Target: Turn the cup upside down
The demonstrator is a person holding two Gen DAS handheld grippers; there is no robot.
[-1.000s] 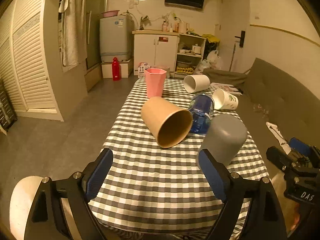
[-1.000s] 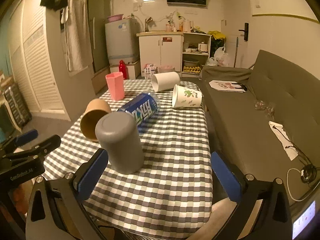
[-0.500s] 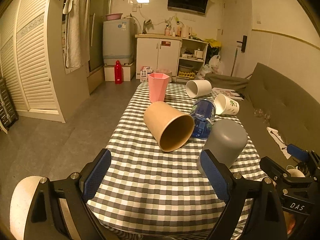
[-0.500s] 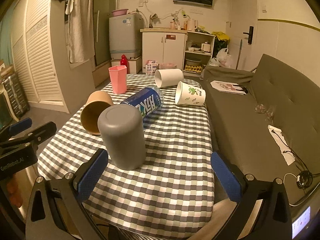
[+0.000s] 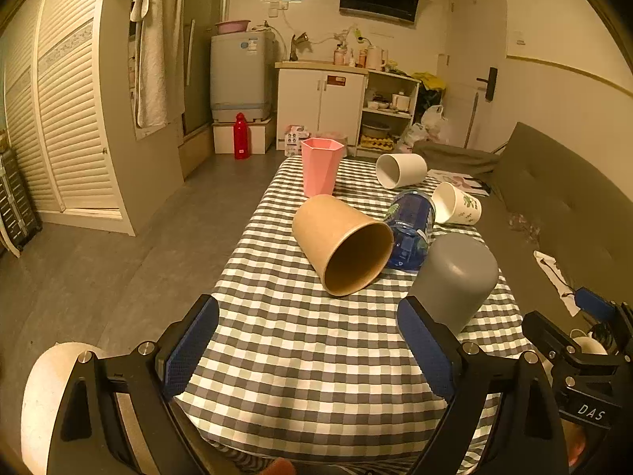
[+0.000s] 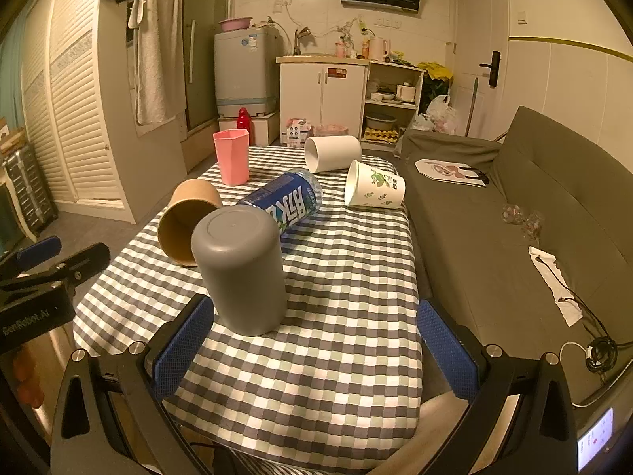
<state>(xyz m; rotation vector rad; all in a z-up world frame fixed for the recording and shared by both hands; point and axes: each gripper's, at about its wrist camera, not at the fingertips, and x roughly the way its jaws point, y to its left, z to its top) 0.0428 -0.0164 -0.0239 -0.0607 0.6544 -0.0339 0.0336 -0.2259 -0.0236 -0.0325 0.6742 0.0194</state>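
Observation:
A grey cup (image 5: 455,277) (image 6: 242,269) stands upside down on the checked table (image 5: 300,340) near its front. A brown paper cup (image 5: 342,241) (image 6: 186,217) lies on its side, mouth toward me. A pink cup (image 5: 319,164) (image 6: 232,155) stands upright at the far end. A white cup (image 5: 400,169) (image 6: 332,152) and a printed paper cup (image 5: 457,208) (image 6: 374,190) lie on their sides. My left gripper (image 5: 306,350) is open and empty over the table's near edge. My right gripper (image 6: 314,346) is open and empty, just in front of the grey cup.
A blue bottle (image 5: 411,229) (image 6: 287,204) lies on its side between the brown cup and the printed cup. A grey sofa (image 6: 514,213) runs along the table's right side. A white round stool (image 5: 47,388) stands at the lower left. Kitchen cabinets (image 5: 320,103) stand at the back.
Both grippers have drawn back a little and risen; the cups sit slightly lower and farther in both views. No object on the table has moved.

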